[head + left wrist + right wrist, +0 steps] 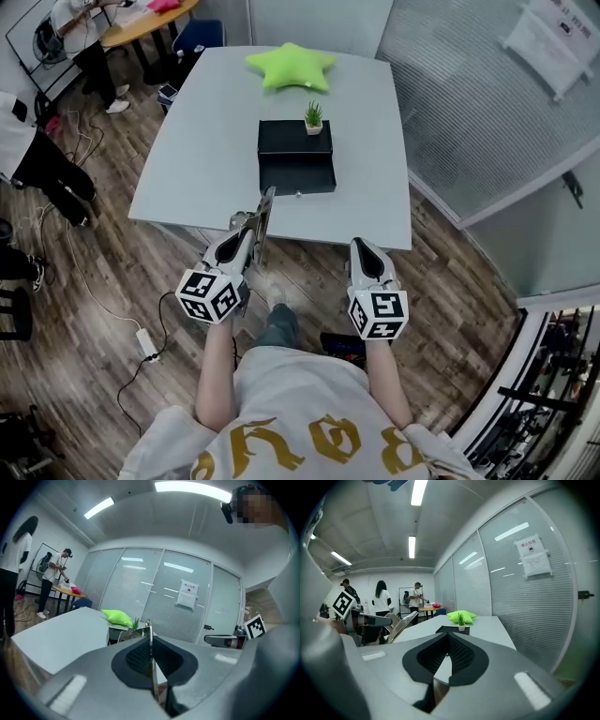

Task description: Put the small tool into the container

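Black container (281, 141) sits on the pale tabletop (197, 141) at the middle, close to the near edge. Its near half is an open cavity. A small potted plant (313, 117) stands on its far half. A green star-shaped cushion (291, 67) lies beyond it at the far edge.

The task's thing, a thin flat metal piece (265, 220), is not in the container. The left tool (246, 232) pinches it edge-on. In the left gripper view the two dark pads of the left tool (151, 653) are clamped on the metal piece (150, 637), which rises straight up between them. From the head view the piece slants up from the jaws, and its far end shows over the near edge of the tabletop, just beside the container's near left corner. How high it is above the tabletop cannot be told.

The right tool (364, 246) is held off the near edge of the tabletop, over the wooden floor (112, 281), level with the left one and apart from it. In the right gripper view the jaws of the right tool (447, 641) are pressed together at the tips, with nothing between them.

Several people (382, 599) stand by another table across the room.
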